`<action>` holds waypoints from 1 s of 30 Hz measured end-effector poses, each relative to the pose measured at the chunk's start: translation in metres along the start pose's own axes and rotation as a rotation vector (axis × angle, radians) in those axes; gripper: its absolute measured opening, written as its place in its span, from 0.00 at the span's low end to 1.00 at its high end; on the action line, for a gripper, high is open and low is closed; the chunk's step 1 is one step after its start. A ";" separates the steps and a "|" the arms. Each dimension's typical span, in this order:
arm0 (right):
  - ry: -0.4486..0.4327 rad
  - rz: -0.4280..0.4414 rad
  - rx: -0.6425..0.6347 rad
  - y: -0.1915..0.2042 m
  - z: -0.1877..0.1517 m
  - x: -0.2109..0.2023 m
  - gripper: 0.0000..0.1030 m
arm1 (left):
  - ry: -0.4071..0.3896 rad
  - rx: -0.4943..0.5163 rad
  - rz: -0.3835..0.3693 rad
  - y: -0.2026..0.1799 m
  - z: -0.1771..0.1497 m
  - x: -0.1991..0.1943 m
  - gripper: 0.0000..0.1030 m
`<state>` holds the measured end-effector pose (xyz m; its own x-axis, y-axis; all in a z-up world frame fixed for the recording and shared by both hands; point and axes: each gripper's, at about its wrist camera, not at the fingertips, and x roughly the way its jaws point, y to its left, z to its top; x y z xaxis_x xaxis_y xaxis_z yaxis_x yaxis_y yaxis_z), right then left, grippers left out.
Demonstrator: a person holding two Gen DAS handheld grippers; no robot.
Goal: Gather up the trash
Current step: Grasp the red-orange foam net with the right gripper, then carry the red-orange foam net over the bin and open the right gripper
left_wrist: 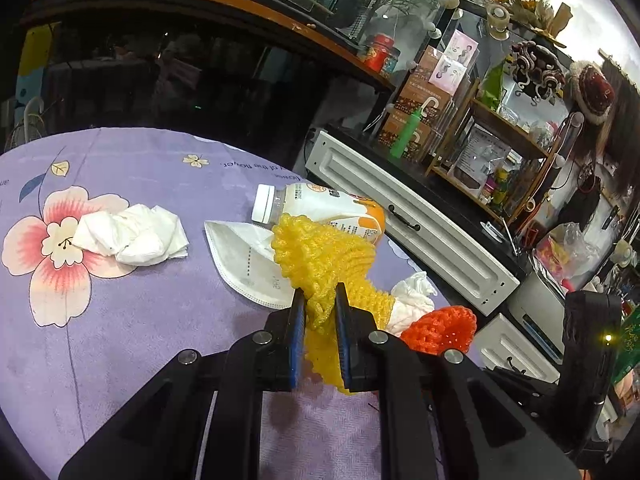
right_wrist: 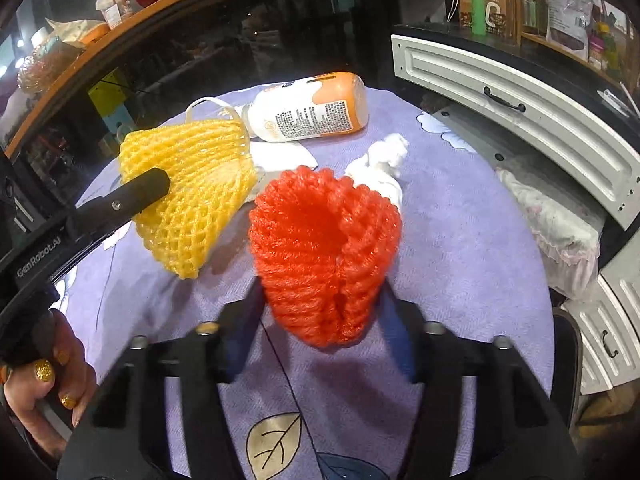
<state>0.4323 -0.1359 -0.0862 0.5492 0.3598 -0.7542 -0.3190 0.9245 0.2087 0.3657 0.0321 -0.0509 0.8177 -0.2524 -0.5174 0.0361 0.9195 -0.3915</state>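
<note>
My left gripper (left_wrist: 319, 292) is shut on a yellow foam net (left_wrist: 320, 256), which hangs a little above the table. From the right wrist view that yellow foam net (right_wrist: 188, 208) shows at the left, with one of the left fingers (right_wrist: 140, 196) across it. A red foam net (right_wrist: 324, 248) sits between my right gripper's (right_wrist: 323, 294) fingers, which press its sides into a crease. The red foam net (left_wrist: 440, 328) shows at the right of the left wrist view. On the cloth lie a white and orange bottle (left_wrist: 320, 204), a face mask (left_wrist: 244, 256) and a crumpled tissue (left_wrist: 132, 234).
A purple flowered cloth (left_wrist: 120, 320) covers the round table. A second tissue wad (right_wrist: 380, 164) lies behind the red net. White drawer fronts (right_wrist: 520, 92) and cluttered shelves stand close on the right, a dark glass counter (left_wrist: 180, 72) behind. A person's hand (right_wrist: 44, 380) holds the left gripper.
</note>
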 end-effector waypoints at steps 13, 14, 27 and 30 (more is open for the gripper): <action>-0.110 0.017 0.033 -0.018 -0.032 -0.052 0.30 | -0.011 0.064 -0.036 -0.017 -0.007 -0.003 0.14; -0.118 0.017 0.041 -0.021 -0.034 -0.058 0.30 | -0.009 0.069 -0.040 -0.019 -0.008 -0.003 0.14; -0.191 -0.089 0.142 -0.082 -0.091 -0.131 0.30 | 0.021 0.205 -0.142 -0.073 -0.026 -0.007 0.14; -0.196 -0.112 0.186 -0.099 -0.108 -0.141 0.30 | 0.040 0.241 -0.172 -0.089 -0.034 -0.007 0.14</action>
<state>0.3030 -0.2921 -0.0673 0.7178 0.2551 -0.6478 -0.1107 0.9604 0.2556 0.3373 -0.0586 -0.0382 0.7643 -0.4182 -0.4909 0.3118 0.9059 -0.2865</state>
